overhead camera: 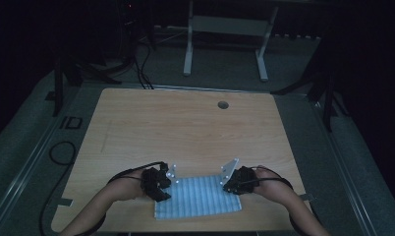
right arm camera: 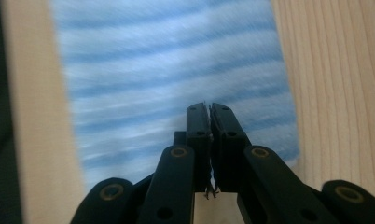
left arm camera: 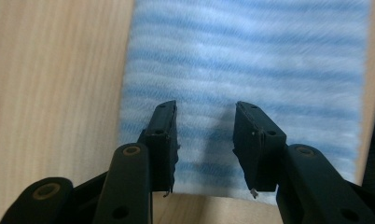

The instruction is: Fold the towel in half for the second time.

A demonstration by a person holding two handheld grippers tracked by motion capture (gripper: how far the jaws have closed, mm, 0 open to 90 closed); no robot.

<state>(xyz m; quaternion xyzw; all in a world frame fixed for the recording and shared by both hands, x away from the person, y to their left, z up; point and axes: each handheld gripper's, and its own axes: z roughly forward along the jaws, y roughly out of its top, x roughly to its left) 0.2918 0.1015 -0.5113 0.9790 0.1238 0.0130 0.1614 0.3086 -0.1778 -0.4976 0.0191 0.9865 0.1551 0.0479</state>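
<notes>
One blue-striped cloth [overhead camera: 198,197] lies flat at the near edge of the one wooden desk [overhead camera: 185,128]. Two hand-held grippers sit over it, one at each side. Left hand-held gripper [left arm camera: 204,135] has its jaws spread above the cloth, nothing between them. Right hand-held gripper [right arm camera: 209,122] has its jaws pressed together, no cloth visibly pinched.

The cloth [overhead camera: 198,197] lies on the table's [overhead camera: 185,123] near edge, seemingly flat.
</notes>
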